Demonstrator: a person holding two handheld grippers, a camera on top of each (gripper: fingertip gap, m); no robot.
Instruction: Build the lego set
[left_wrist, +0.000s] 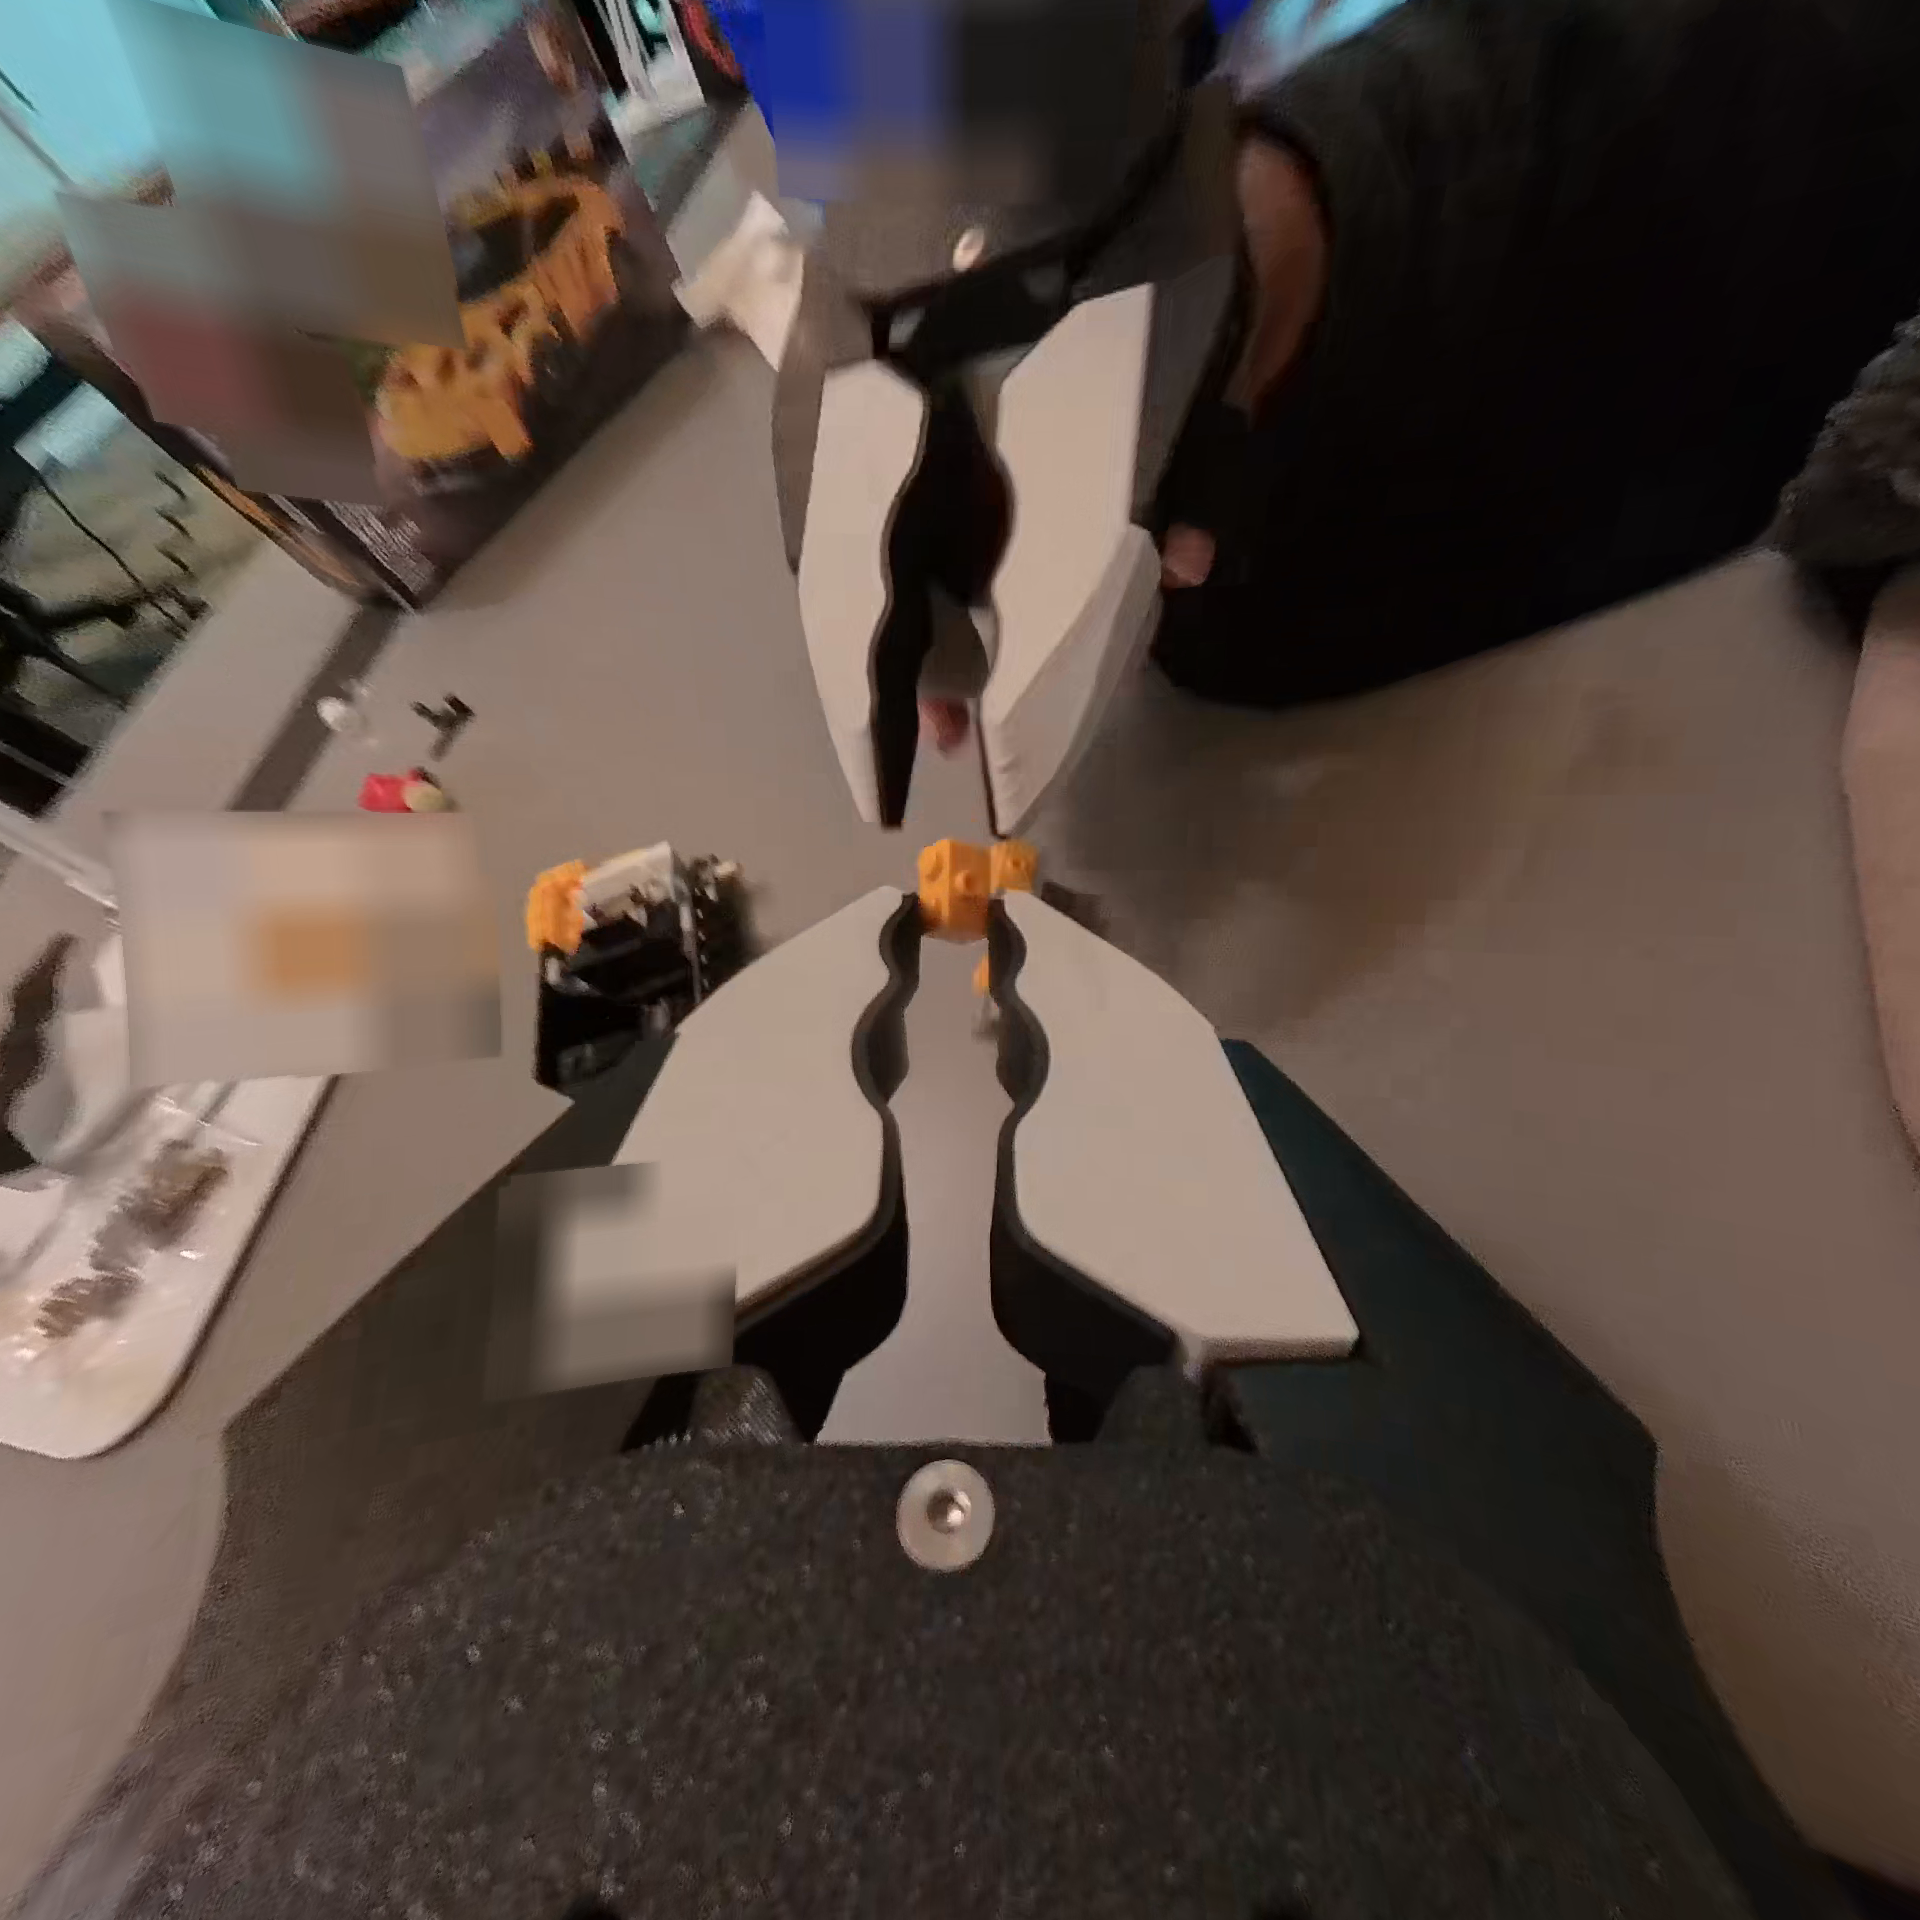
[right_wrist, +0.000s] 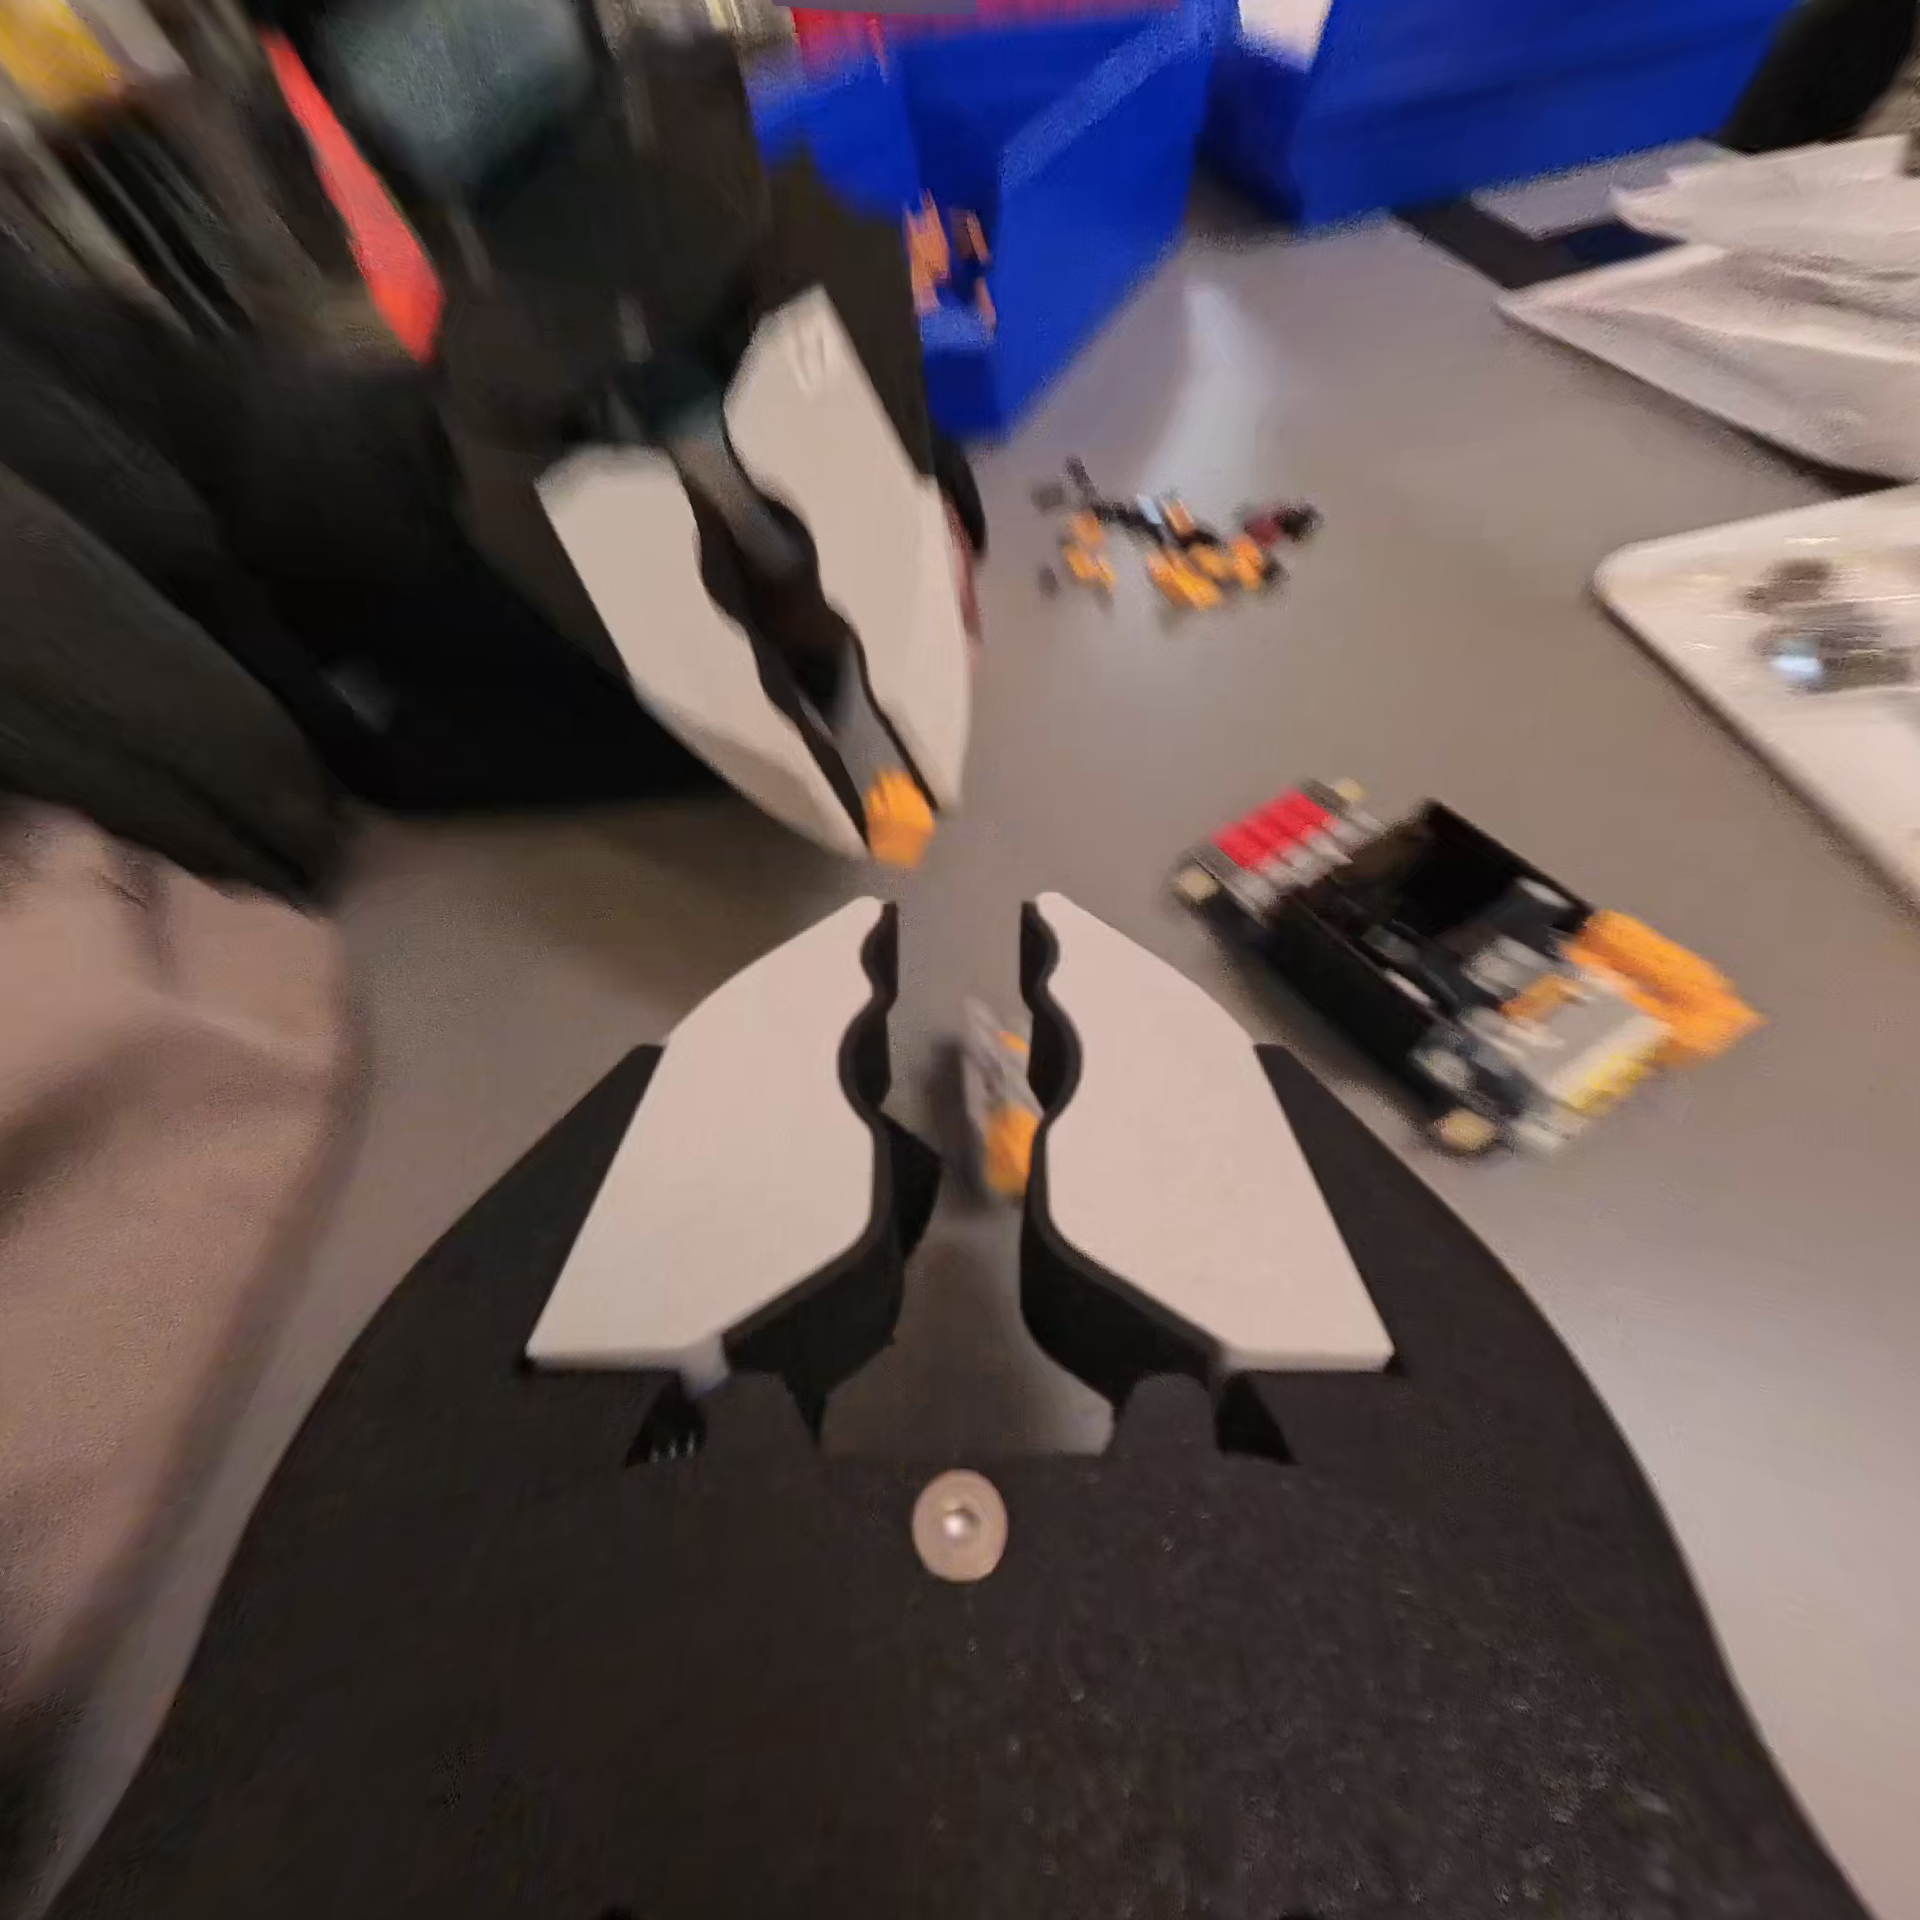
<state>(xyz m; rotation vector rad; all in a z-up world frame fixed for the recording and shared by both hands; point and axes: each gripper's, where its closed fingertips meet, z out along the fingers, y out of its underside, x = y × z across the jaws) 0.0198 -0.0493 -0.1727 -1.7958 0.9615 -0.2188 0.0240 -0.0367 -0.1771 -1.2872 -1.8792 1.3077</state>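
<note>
Bricks: we find the left claw (left_wrist: 951, 914) pinching a small orange piece (left_wrist: 961, 888) at its tips, the right claw (right_wrist: 956, 914) parted and empty opposite; light, rigid, slippery, best gripped on flat sides.

A small orange studded Lego piece (left_wrist: 961, 891) sits between the pale grey, black-edged fingers of the left gripper (left_wrist: 951, 914), whose body is speckled black. The right gripper (left_wrist: 940, 821) shows the same pale grey and black. To the left, a partly built Lego car (left_wrist: 634, 961) is mostly black with orange and white parts; the right wrist view adds a red striped section on it (right_wrist: 1455, 987). The table (left_wrist: 1403, 831) is plain matt grey. Far off lie loose orange and black Lego bricks (right_wrist: 1174, 551), beside bright blue bins (right_wrist: 1039, 208) and a white tray (right_wrist: 1662, 623).
</note>
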